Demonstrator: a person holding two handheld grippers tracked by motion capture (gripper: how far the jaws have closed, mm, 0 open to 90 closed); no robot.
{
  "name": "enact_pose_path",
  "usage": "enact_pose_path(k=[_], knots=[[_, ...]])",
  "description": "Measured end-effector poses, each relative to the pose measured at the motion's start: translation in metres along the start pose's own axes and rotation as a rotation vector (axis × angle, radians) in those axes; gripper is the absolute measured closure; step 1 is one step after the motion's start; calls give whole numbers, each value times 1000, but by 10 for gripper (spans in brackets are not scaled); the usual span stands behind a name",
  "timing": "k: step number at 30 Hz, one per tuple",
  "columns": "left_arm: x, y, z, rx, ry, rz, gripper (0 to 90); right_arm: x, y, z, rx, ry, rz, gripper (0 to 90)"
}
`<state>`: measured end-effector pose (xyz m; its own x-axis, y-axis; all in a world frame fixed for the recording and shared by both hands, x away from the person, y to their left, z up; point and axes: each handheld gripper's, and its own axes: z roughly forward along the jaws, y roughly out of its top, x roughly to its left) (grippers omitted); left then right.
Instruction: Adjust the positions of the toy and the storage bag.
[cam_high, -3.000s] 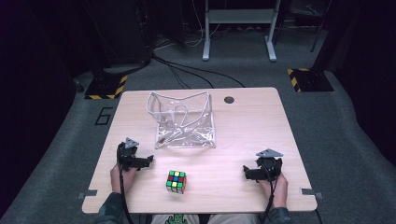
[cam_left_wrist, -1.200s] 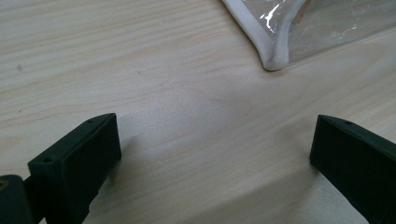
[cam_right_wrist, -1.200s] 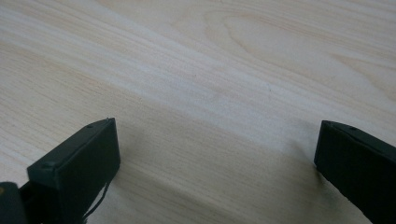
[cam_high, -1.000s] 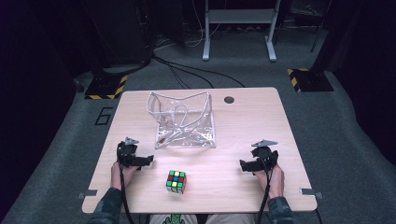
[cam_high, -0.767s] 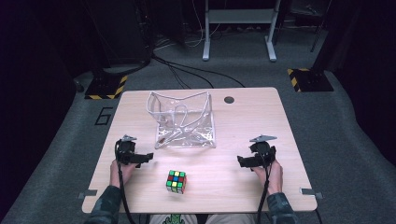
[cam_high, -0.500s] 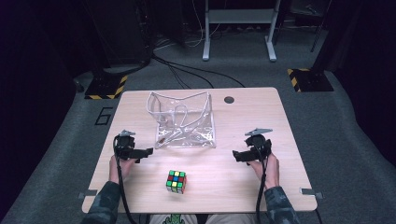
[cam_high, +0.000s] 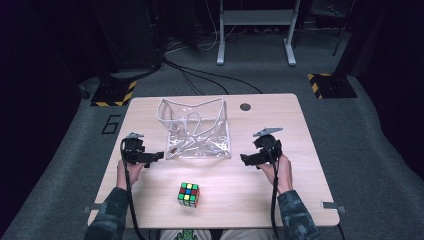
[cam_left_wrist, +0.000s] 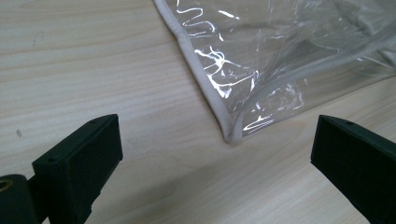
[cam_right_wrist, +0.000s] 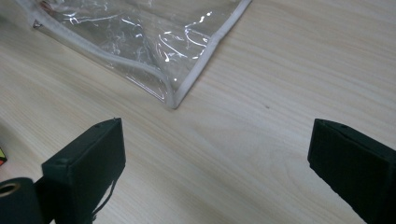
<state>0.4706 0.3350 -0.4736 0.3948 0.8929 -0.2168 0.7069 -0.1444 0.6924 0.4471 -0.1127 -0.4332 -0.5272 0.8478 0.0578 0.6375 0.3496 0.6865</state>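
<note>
A clear plastic bag (cam_high: 197, 130) with white piping lies in the middle of the wooden table (cam_high: 260, 195). My left gripper (cam_high: 156, 156) is open just left of the bag's near left corner (cam_left_wrist: 232, 136), which lies between its wide jaws. Open as well, my right gripper (cam_high: 244, 159) sits just right of the bag's near right corner (cam_right_wrist: 173, 101). A colourful puzzle cube (cam_high: 189, 194) rests on the table nearer the person, between the two forearms.
A round cable hole (cam_high: 245, 107) marks the table's far side. Black stands and cables sit on the grey floor beyond. A sliver of the cube (cam_right_wrist: 2, 156) shows at the left edge of the right gripper view.
Both grippers have moved forward and inward from the table's near side toward the bag's near corners. The bag and the cube have stayed in place.
</note>
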Motion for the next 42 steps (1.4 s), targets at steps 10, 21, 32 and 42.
enact_pose_path(k=[10,21,32,42], knots=[[-8,24,-6,-30,6,24,32,12,31,1,-11,23,-30,46],[-11,44,-10,-40,-14,13,34,24,61,7,-45,49,-55,51],[-14,71,-21,-79,-15,4,41,32,91,11,-43,78,-61,54],[-15,94,-27,-112,-28,-23,43,40,114,19,-48,116,-58,62]])
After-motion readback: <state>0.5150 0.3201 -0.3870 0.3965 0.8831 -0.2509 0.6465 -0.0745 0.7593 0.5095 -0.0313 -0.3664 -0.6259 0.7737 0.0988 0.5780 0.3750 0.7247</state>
